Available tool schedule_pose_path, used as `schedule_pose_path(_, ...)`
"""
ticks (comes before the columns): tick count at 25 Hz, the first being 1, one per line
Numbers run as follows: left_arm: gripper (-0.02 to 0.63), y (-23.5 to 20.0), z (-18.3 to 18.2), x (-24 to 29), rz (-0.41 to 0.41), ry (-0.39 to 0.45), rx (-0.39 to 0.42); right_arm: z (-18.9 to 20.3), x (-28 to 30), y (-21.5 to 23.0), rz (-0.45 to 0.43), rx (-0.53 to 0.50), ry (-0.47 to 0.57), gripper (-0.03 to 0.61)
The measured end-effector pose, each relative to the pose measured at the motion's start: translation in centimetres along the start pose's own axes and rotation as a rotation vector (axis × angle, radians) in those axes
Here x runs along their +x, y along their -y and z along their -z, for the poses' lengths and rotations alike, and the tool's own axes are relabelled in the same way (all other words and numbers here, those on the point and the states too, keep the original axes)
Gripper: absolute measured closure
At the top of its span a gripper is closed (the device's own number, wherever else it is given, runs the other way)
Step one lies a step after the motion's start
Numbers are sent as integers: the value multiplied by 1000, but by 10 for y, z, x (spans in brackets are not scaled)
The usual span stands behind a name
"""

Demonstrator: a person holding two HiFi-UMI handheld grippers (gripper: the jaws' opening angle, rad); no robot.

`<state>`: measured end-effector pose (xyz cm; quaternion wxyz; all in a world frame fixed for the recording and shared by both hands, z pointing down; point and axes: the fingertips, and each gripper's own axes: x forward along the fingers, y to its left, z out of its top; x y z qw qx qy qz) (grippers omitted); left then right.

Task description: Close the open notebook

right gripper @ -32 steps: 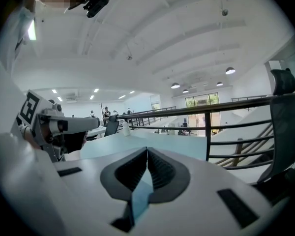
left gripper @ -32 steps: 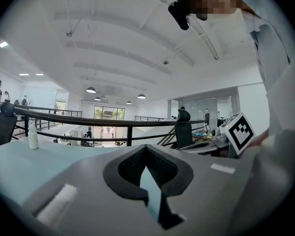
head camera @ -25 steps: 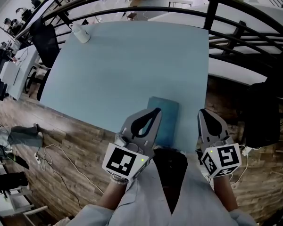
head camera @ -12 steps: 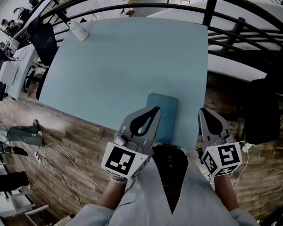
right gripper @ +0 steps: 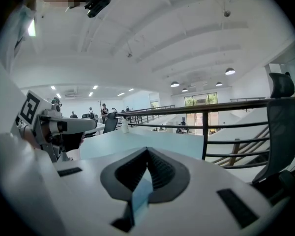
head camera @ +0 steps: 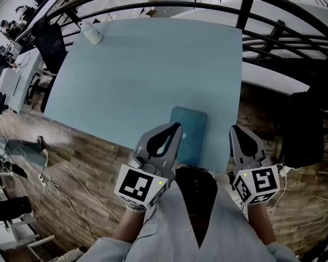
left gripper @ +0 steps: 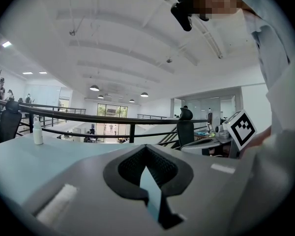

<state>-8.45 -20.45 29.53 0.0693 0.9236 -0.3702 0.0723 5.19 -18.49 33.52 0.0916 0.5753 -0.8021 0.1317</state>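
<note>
Head view, looking steeply down. The pale blue worktop (head camera: 153, 75) is a smooth, matte rectangle. Its far and right edges run close to a curved black metal railing (head camera: 251, 5); its near and left edges give onto wood-plank floor (head camera: 82, 162). Most of the surface lies open. A white bottle (head camera: 92, 35) stands at the far left corner, well apart from everything else.

The notebook (head camera: 190, 131), a flat teal rectangle with a plain cover, lies shut at the near edge of the worktop, towards its right corner.

The left tool (head camera: 176, 126) has grey tapered jaws with dark ribbed pads, pressed together at the tips with nothing between them. It overlaps the notebook's left edge; contact cannot be judged. The right tool (head camera: 234, 129), likewise pressed together and empty, hangs beyond the worktop's right edge, just beside the notebook.

The only print visible is the black-and-white square markers on each tool's cube.
</note>
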Motion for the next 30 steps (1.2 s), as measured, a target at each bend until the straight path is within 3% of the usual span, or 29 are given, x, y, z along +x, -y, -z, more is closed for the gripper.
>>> schedule_pose_path(30, 611, -1, 7, 0, -5, -23, -20, 11, 7, -3, -18, 1, -42, 577)
